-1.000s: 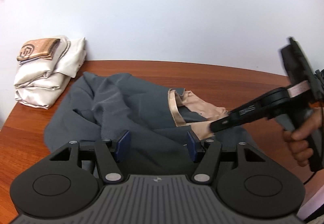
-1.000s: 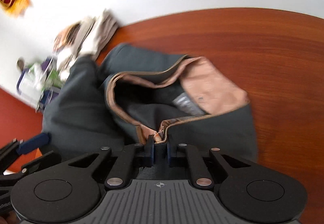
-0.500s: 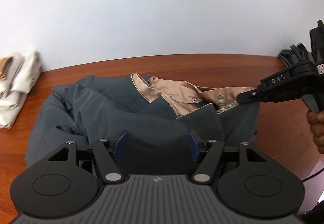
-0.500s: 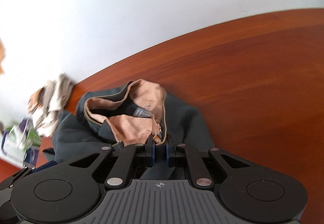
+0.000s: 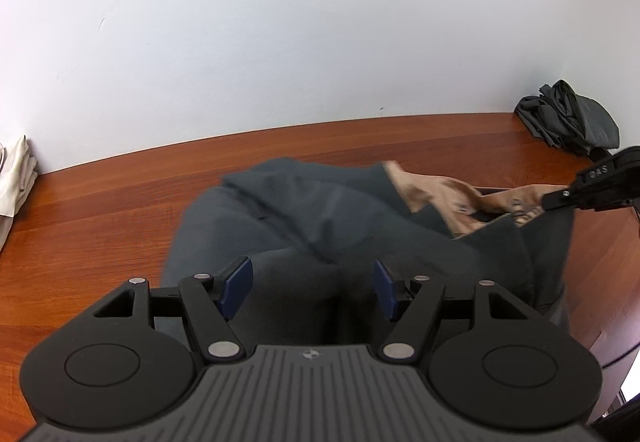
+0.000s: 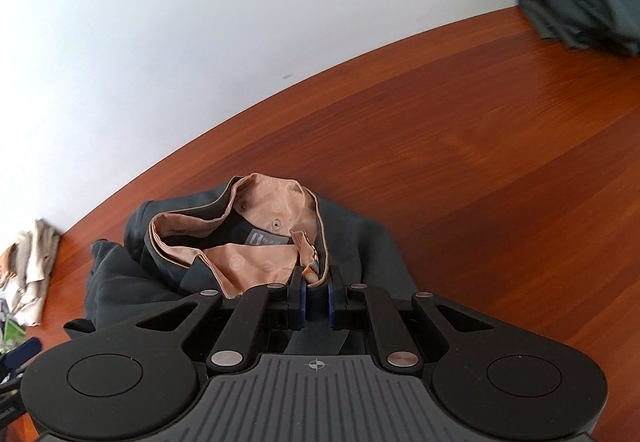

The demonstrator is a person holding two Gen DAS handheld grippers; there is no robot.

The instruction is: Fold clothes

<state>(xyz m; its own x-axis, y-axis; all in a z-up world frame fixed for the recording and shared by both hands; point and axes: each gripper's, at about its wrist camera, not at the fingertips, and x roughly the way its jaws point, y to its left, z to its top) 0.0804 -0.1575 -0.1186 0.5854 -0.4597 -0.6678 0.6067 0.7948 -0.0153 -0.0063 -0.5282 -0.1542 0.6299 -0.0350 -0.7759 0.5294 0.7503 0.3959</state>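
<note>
The dark grey trousers [image 5: 312, 226] lie crumpled, tan lining showing; right gripper [image 6: 316, 292] pinches their waistband, left gripper [image 5: 312, 292] gapes wide, empty.

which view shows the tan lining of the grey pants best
The right wrist view. There the tan lining lies open just ahead of the right gripper, which is shut on the pants at the waistband, and its pattern and snaps are sharp. The left wrist view catches only a blurred strip of it at the far right.
</note>
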